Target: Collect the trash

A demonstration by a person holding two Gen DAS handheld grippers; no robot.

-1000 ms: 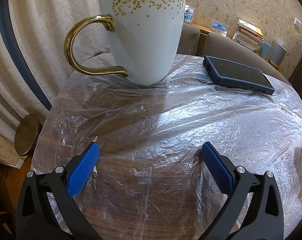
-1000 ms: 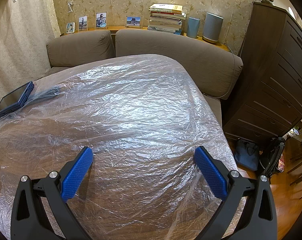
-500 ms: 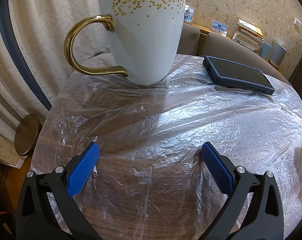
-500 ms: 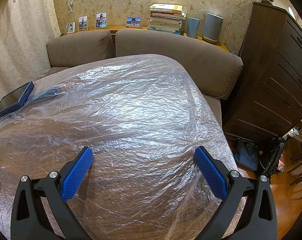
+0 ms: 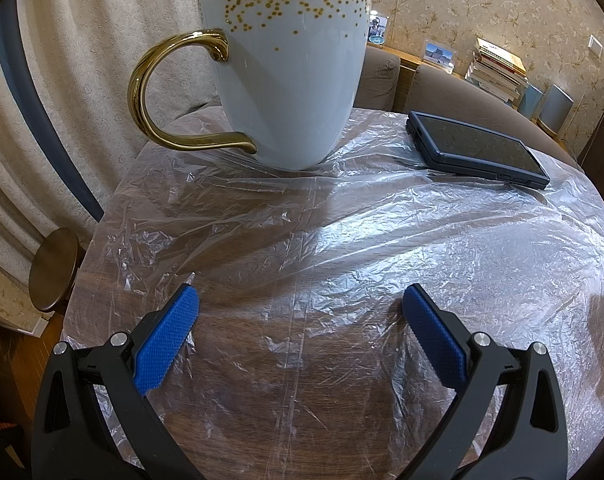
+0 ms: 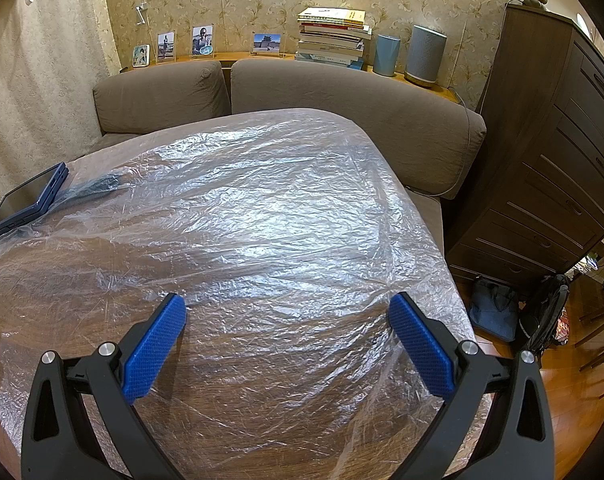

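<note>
A wooden table [image 5: 321,420] under crinkled plastic sheet [image 5: 341,248] carries a mug [image 5: 294,80] and tablet [image 5: 477,144].

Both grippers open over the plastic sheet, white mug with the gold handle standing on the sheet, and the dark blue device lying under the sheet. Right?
Not quite. In the left wrist view the dark blue device lies on top of the plastic sheet, not under it. The rest holds: the white mug stands on the sheet, and the left gripper and right gripper are open above it.

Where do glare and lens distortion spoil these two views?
Left wrist: the mug bulges with fisheye stretch, and glare streaks the plastic sheet at right. Right wrist: bright sheen washes the sheet's middle, and the cabinet bows inward; both sharp.
</note>
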